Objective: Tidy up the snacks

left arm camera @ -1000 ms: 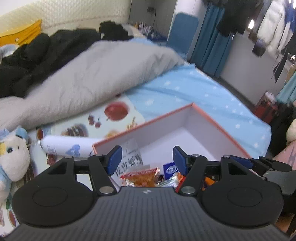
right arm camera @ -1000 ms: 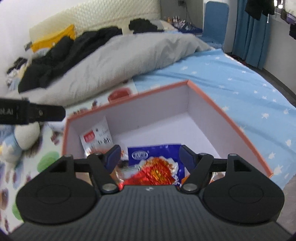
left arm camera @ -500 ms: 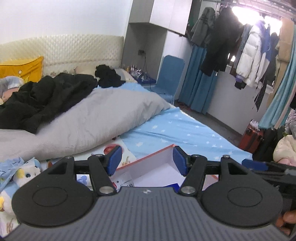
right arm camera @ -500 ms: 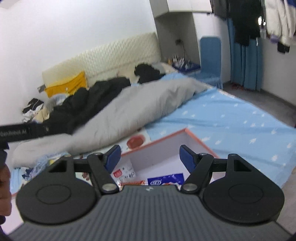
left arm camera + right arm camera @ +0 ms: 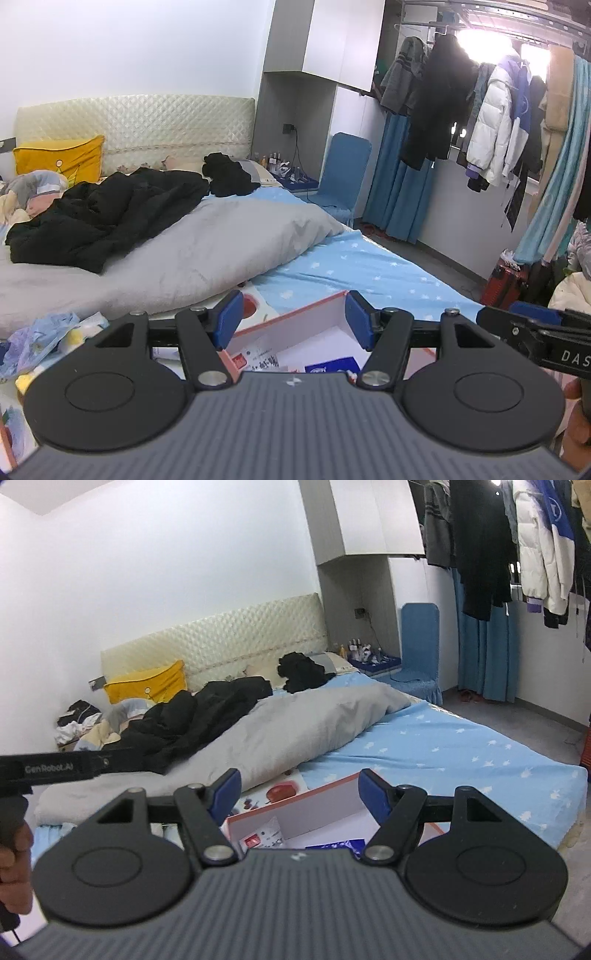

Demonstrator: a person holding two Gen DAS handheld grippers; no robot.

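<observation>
An orange-rimmed white box (image 5: 295,314) (image 5: 317,794) lies on the bed, low in both views and half hidden behind the gripper bodies. Inside it I see a white snack packet (image 5: 258,360) (image 5: 264,836) and a blue packet (image 5: 332,365) (image 5: 340,845). My left gripper (image 5: 293,319) is raised above and back from the box, open, with nothing between its blue fingers (image 5: 229,317). My right gripper (image 5: 301,794) is likewise lifted, open and empty. Each gripper shows at the other view's edge, held by a hand.
A grey duvet (image 5: 207,251) with black clothes (image 5: 107,210) covers the far bed. A printed mat (image 5: 277,792) lies beyond the box. A plush toy (image 5: 48,332) sits at the left. A blue chair (image 5: 343,173) and hanging coats (image 5: 461,122) stand to the right.
Both grippers have risen and drawn back from the box and tilted up. The box with its snacks has sunk to the bottom of both views; the room now fills them. Jaws unchanged.
</observation>
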